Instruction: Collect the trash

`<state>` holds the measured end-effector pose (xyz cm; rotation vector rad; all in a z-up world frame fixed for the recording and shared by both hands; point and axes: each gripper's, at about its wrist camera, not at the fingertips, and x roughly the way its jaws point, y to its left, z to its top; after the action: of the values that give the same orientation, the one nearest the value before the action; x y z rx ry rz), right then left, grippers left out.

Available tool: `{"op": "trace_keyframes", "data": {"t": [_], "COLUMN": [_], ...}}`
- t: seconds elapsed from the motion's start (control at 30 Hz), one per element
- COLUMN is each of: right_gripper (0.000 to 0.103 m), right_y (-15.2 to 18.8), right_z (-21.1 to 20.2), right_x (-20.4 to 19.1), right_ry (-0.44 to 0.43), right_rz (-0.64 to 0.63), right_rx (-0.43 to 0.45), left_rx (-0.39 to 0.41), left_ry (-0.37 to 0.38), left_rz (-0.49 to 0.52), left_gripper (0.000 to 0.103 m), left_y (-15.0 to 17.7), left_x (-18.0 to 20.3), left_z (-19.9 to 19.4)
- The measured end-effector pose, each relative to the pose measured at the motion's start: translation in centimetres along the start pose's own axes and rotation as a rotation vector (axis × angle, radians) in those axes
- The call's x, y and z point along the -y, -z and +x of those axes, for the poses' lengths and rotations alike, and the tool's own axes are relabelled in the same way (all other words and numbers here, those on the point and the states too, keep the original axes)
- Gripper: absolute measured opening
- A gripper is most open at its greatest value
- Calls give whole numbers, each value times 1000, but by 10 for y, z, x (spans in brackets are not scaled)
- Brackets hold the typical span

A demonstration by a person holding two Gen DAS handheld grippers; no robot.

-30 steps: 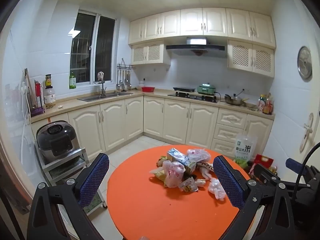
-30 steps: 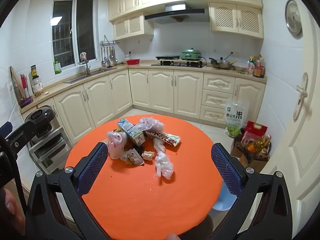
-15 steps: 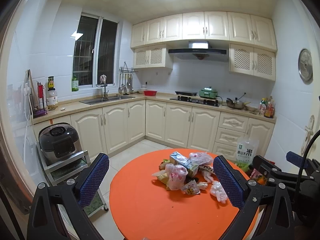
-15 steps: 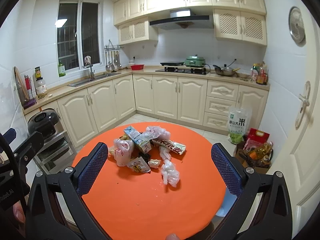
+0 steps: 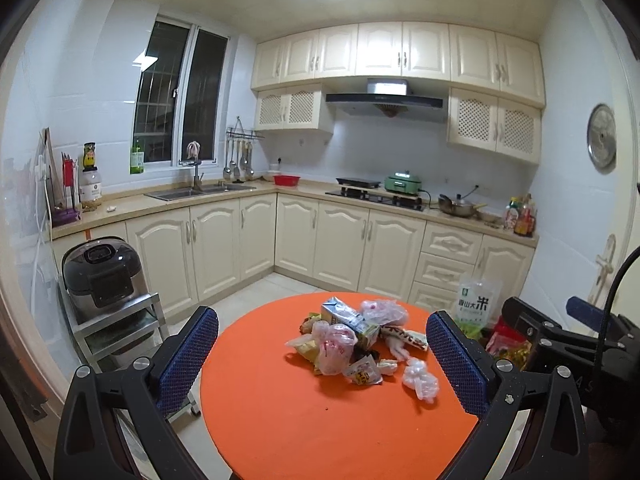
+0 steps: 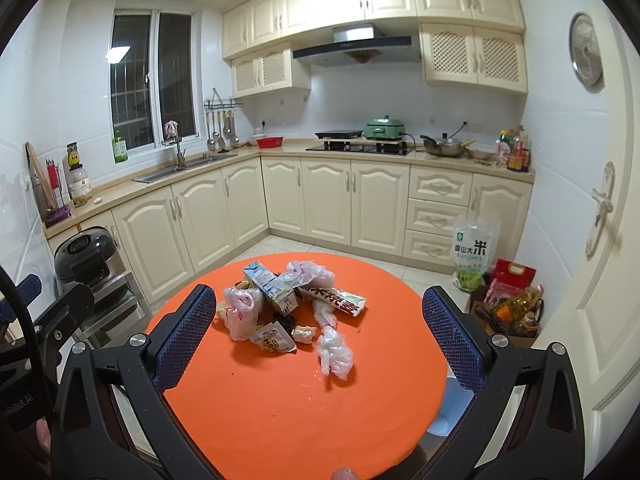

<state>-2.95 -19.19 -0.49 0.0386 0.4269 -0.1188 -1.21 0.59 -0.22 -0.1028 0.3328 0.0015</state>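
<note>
Judging from how things lie, nothing has yet been collected: the whole heap of rubbish sits untouched on the round orange table (image 6: 280, 420), toward its far side, at about 12 o'clock from both tools.

The left gripper (image 5: 324, 352) and the right gripper (image 6: 316, 336) both hover with their blue-padded jaws spread wide and nothing between them, well apart from the pile.

In the heap, a pale blue-and-white drink carton (image 6: 270, 286) lies tilted at the centre. A knotted pink-printed thin plastic bag (image 6: 239, 312) rests at its 8 o'clock, a crumpled clear plastic bag (image 6: 308, 272) at its 2 o'clock. A long white wrapper with dark red lettering (image 6: 340, 300) stretches toward 4 o'clock. A small yellow-and-white snack sachet (image 6: 274, 340) and a twisted clear plastic film bundle (image 6: 334, 350) lie nearest the tools, at about 6 o'clock of the pile.

No bin or trash bag shows in either view, so where the rubbish will go cannot be told. Every piece remains to be picked up; the task appears to be at its very start.
</note>
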Motion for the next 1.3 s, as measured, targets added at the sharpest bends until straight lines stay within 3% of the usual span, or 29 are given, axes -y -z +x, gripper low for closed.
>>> {"op": "trace_keyframes", "data": {"t": [0.8, 1.3], "right_gripper": [103, 103], "right_y": [-6, 22], "right_z": [18, 104], "right_x": [3, 38], "right_ry": [-14, 15], "right_rz": [-1, 35], "right_rx": [-20, -197], "left_rx": [-8, -168], "left_ry": [-20, -60], "left_rz": [7, 14], "left_gripper": [102, 102], "left_y": [3, 18], "left_x": [6, 5], "left_z": [26, 106]}}
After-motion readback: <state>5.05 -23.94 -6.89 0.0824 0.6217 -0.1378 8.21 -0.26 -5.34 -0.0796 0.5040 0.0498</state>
